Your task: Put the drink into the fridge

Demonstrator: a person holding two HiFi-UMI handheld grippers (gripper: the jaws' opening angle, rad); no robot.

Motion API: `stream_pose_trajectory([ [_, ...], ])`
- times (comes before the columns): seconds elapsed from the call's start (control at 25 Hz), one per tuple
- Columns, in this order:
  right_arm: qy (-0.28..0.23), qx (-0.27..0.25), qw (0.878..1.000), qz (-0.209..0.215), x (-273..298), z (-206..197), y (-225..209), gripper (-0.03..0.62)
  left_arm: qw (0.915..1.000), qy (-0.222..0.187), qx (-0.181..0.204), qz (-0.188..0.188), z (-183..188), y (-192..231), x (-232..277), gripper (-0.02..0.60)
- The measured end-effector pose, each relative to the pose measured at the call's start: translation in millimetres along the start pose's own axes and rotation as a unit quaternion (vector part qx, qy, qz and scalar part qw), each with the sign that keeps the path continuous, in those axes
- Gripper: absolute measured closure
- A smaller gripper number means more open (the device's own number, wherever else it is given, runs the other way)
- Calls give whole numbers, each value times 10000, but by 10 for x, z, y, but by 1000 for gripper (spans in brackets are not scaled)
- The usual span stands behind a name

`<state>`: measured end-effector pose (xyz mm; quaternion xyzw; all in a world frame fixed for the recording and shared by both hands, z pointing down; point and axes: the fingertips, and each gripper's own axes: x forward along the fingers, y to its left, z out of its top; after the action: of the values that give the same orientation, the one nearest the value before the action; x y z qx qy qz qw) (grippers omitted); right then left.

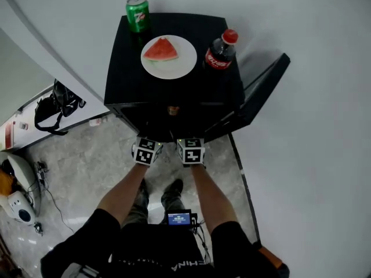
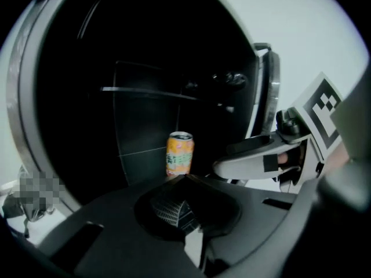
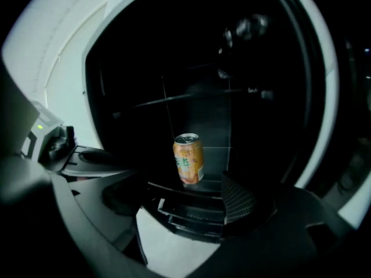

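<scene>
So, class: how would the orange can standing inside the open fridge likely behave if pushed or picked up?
The orange can stands tall and upright on a small base, so a push near the top would probably tip it. Once on its round side, it would likely roll. Its glossy metal wall looks slippery, and a hard squeeze might dent it.

Green can (image 1: 138, 13), plate (image 1: 174, 69) bearing watermelon slice (image 1: 160, 50), cola bottle (image 1: 221, 52) in row; black bag (image 1: 55, 108) on floor (image 1: 87, 167), left.
</scene>
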<state>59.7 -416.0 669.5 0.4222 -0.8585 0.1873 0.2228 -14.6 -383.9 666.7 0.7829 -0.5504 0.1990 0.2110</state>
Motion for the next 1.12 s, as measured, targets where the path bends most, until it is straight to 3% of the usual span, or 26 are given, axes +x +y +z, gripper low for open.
stream_pose_trajectory([
  [0.2,148,228,9994,208,-423,75,195,215,9993,-144,34,-329,220,-135,-323,569],
  [0.36,2,8,9997,241,-813,156,387,412,9955,-472,131,-807,453,-414,-626,569],
  [0.56,-184,-17,9989,423,-1155,301,605,548,9856,-793,-4,-1495,564,-641,-961,569],
  [0.8,-313,223,9976,583,-1346,377,603,568,9799,-749,-44,-1848,430,-668,-1150,569],
  [1.12,-367,509,9965,553,-1383,346,553,576,9806,-683,15,-1840,300,-660,-1188,569],
])
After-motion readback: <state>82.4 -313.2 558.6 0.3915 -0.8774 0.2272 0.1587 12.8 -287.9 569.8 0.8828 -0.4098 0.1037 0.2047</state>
